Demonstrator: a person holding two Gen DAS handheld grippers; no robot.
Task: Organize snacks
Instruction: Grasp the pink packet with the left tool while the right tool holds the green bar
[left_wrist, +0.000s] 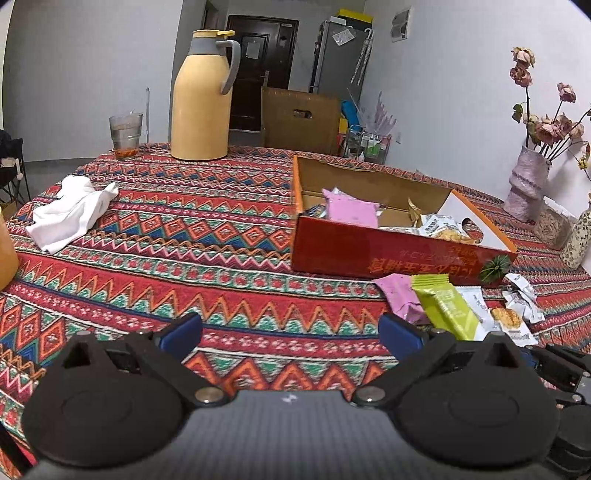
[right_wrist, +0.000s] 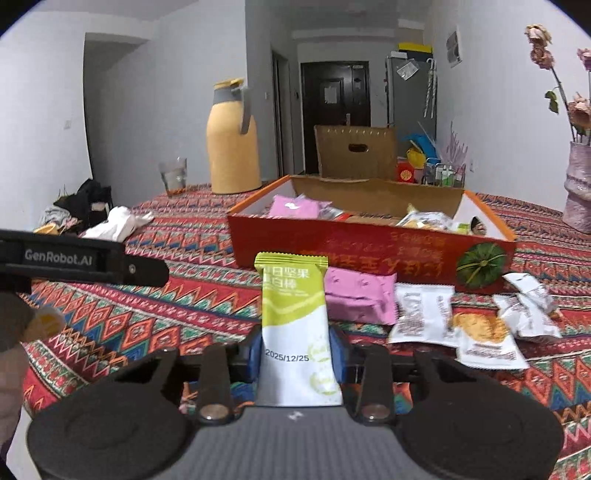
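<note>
spanning the frame, a patterned bench (right_wrist: 184, 236) carries a red snack box (right_wrist: 369, 251) at centre right, loose packets before it. low centre, the right claw (right_wrist: 297, 350) pinches a green snack bar (right_wrist: 293, 306) upright. the left claw (left_wrist: 291, 332) gapes empty.

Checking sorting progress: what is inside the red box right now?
The red box holds a pink packet at its left end and a heap of pale wrapped snacks toward the right, with bare cardboard between. Its near wall hides the lower contents, so no full count.
</note>
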